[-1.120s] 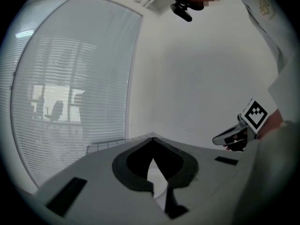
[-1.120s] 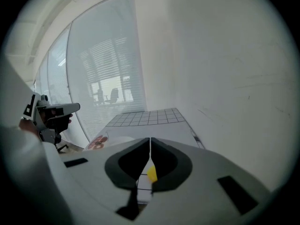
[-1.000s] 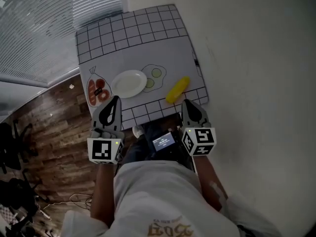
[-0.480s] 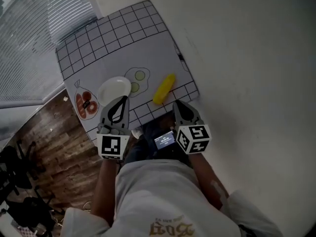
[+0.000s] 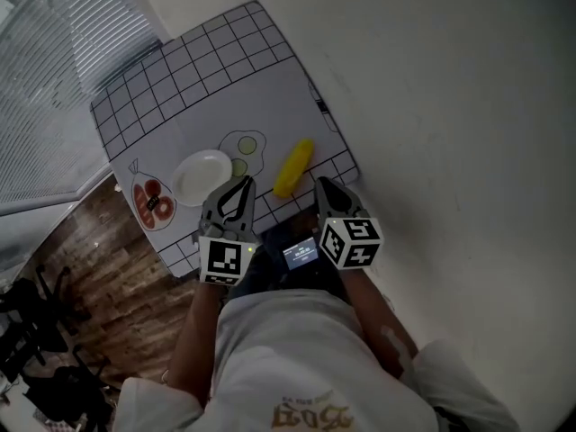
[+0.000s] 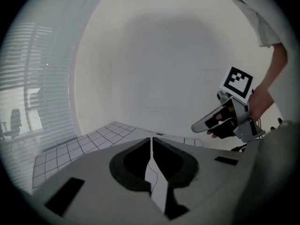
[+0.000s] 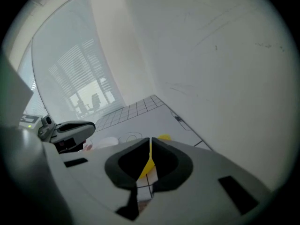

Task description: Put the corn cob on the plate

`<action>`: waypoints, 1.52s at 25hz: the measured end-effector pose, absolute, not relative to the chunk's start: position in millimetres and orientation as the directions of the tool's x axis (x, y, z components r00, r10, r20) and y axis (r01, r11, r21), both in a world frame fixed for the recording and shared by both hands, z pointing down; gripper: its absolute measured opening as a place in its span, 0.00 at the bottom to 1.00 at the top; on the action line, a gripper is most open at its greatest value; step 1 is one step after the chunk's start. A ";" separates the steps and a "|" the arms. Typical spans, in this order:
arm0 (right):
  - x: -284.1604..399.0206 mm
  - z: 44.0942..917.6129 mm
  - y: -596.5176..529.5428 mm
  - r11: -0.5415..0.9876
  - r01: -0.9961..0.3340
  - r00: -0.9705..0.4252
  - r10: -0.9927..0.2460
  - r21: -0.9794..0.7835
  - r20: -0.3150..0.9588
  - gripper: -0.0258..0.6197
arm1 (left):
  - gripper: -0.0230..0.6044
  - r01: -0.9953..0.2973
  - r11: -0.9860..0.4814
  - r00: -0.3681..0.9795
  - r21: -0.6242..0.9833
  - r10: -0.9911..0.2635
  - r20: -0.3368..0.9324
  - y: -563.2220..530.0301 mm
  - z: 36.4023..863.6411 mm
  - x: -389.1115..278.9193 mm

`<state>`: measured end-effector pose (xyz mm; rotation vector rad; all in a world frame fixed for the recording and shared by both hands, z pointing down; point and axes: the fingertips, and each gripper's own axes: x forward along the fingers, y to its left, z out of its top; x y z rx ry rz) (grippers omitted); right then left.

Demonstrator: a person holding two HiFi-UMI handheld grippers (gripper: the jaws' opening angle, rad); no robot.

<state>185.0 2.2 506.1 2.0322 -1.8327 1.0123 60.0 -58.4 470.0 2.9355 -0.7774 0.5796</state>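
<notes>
The yellow corn cob (image 5: 293,167) lies on the grid-edged mat (image 5: 207,79), near its front right corner. To its left sits the empty white plate (image 5: 201,177). My left gripper (image 5: 243,184) is shut and empty, its tip over the mat's front edge between plate and cob. My right gripper (image 5: 320,185) is also shut and empty, just right of the cob's near end. In the right gripper view the corn cob (image 7: 164,136) shows just beyond the closed jaws, with the plate (image 7: 107,142) further left. The left gripper view shows only the mat (image 6: 93,142) and wall past its closed jaws.
Printed fried eggs (image 5: 243,144) and a printed food bag (image 5: 151,199) mark the mat. A white wall (image 5: 450,106) runs along the right. Window blinds (image 5: 45,79) and wooden floor (image 5: 117,286) lie to the left. A small screen (image 5: 300,253) hangs at the person's waist.
My left gripper has swung right, from below the plate's left side to between plate and cob. My right gripper has dropped slightly beside the cob. Both stay shut.
</notes>
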 end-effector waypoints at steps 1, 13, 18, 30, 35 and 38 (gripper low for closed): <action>186.6 509.8 -0.8 -0.203 -0.938 -0.017 -0.781 -0.279 0.624 0.05 | 0.05 -0.475 -0.879 0.805 -0.047 -0.456 0.381 -57.8 474.4 63.3; 199.0 546.8 -20.4 -0.290 -0.890 -0.040 -0.718 -0.351 0.695 0.20 | 0.25 -0.357 -0.931 0.810 0.080 -0.266 0.523 -37.2 539.4 94.1; 206.3 556.5 -22.4 -0.314 -0.879 -0.041 -0.702 -0.360 0.711 0.21 | 0.34 -0.303 -0.947 0.797 0.107 -0.190 0.574 -28.9 560.7 114.4; 215.5 571.7 -27.6 -0.286 -0.901 -0.054 -0.673 -0.327 0.738 0.19 | 0.43 -0.204 -0.970 0.768 0.130 -0.076 0.636 -5.9 589.3 149.6; 206.6 581.4 -28.1 -0.275 -0.889 -0.102 -0.658 -0.365 0.746 0.18 | 0.46 -0.236 -0.966 0.731 0.101 -0.108 0.674 -12.9 595.6 150.0; 208.4 582.2 -27.5 -0.268 -0.891 -0.109 -0.656 -0.366 0.746 0.17 | 0.48 -0.241 -0.966 0.709 0.092 -0.111 0.696 -13.5 598.8 154.7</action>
